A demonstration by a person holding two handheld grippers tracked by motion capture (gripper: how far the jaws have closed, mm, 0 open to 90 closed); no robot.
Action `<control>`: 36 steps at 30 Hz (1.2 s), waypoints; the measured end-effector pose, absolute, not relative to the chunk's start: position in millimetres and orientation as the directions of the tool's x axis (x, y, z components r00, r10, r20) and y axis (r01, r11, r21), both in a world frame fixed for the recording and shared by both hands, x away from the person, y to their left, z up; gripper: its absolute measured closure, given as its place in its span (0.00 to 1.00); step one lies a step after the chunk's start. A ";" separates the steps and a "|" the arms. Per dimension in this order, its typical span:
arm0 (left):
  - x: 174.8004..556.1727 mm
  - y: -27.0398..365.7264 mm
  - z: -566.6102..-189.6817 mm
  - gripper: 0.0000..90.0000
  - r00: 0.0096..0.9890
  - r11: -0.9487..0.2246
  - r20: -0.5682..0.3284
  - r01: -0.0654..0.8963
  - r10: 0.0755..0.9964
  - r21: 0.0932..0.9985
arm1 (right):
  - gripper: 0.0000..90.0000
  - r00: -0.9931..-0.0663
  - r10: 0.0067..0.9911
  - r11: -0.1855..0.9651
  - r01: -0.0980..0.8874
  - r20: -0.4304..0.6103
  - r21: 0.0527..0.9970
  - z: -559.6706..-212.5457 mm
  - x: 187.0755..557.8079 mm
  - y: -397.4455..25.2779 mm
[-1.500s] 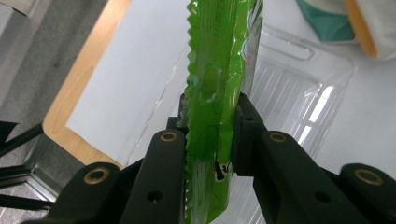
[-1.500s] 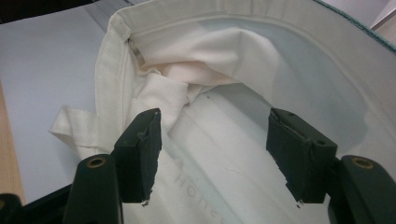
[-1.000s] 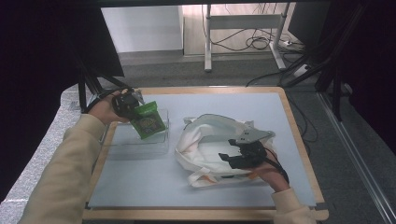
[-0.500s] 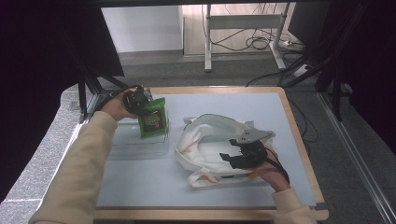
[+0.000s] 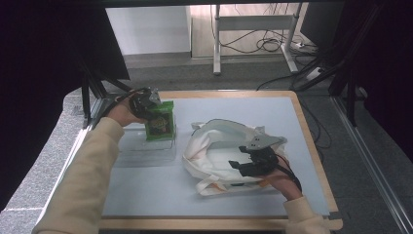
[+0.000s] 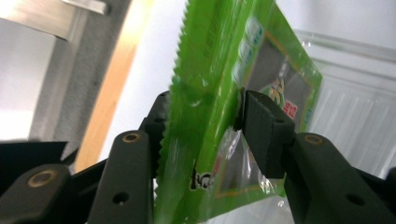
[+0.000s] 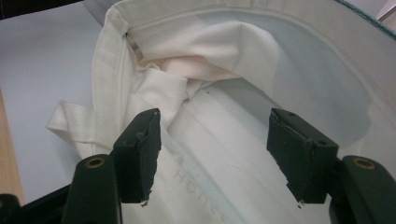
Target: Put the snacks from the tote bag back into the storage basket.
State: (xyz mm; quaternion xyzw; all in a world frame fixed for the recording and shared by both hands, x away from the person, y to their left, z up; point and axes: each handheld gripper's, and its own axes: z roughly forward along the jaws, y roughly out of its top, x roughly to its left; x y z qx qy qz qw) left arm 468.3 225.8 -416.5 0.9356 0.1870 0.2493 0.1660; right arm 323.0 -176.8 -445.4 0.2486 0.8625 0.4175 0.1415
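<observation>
At upper left, the left gripper (image 5: 146,103), clamped on the flat green plastic snack packet (image 5: 159,122), had lifted it upright from the clear plastic tray (image 5: 146,153), ready for bagging; the right gripper (image 5: 255,163) hung wide open, empty, over the white cloth tote bag (image 5: 214,146).

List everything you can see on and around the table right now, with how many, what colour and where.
Snack packet: one, green, held upright above the clear tray at the table's left.
Clear tray: one, transparent, left side of the table.
Tote bag: one, cream white, mouth open, lying right of centre.
Table: one, pale blue top with a wooden edge.
Desk frame: one, grey metal, on the floor beyond the table, cables beside it.
Left claw: one, black, shut on the snack packet.
Right claw: one, black, open at the tote bag's mouth.
Sleeves: two, beige, entering from the bottom.
</observation>
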 end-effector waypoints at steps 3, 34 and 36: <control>466.0 226.6 -409.6 0.60 0.799 -0.871 0.417 0.255 0.434 0.419 | 0.39 -0.836 0.548 0.526 0.312 -0.035 0.791 -445.0 323.0 -177.4; 425.0 238.9 -385.4 0.52 0.817 -0.704 0.188 0.325 0.545 0.631 | 0.39 -0.839 0.544 0.519 0.314 -0.023 0.795 -446.5 327.1 -175.2; 420.3 237.5 -386.9 0.52 0.818 -0.698 0.176 0.332 0.548 0.634 | 0.39 -0.839 0.544 0.514 0.316 -0.019 0.797 -446.0 326.9 -175.7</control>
